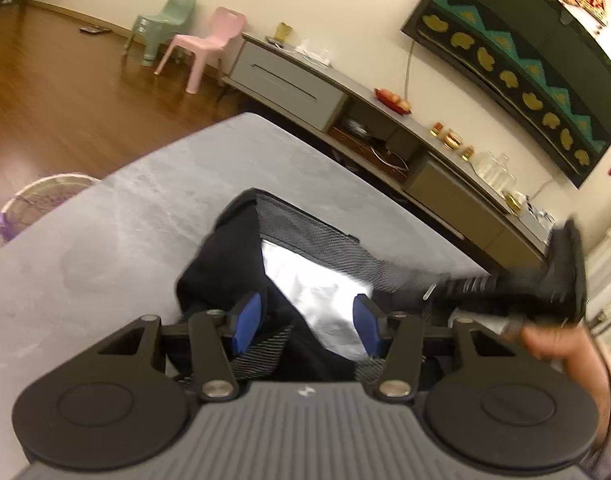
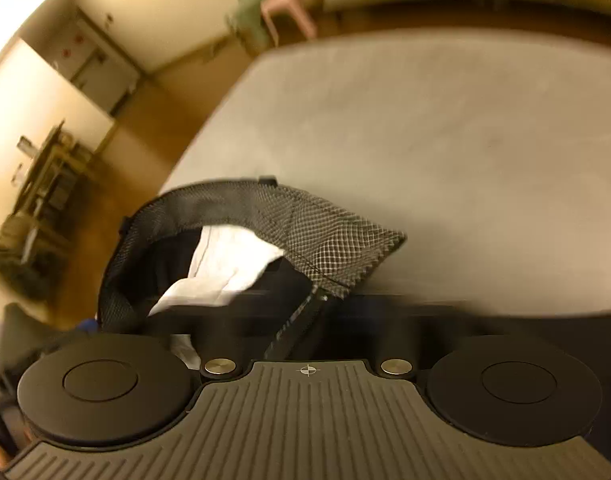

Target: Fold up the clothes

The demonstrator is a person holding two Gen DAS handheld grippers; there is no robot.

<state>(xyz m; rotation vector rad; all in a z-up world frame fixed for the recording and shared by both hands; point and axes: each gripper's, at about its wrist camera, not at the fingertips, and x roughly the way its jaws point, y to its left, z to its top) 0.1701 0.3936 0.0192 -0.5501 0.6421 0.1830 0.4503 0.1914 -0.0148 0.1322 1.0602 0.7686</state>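
Observation:
A dark garment (image 1: 221, 268) with a grey mesh lining (image 1: 309, 226) and a white inner patch (image 1: 305, 280) lies bunched on the grey table (image 1: 117, 220). My left gripper (image 1: 307, 326) is open and low over it; the cloth lies between the blue pads (image 1: 247, 320), which stand apart from it. My right gripper (image 1: 437, 290) comes in blurred from the right at the garment's edge, held by a hand (image 1: 553, 344). In the right wrist view the mesh (image 2: 305, 224) curls up around the white patch (image 2: 225, 264). The right gripper (image 2: 305, 312) is smeared by blur and reads as shut; whether it holds cloth is unclear.
A round basket (image 1: 33, 204) stands on the floor past the table's left edge. Behind it are a pink chair (image 1: 209, 48) and a green chair (image 1: 165, 24). A long low cabinet (image 1: 297, 84) with small items runs along the wall under a covered screen (image 1: 525, 60).

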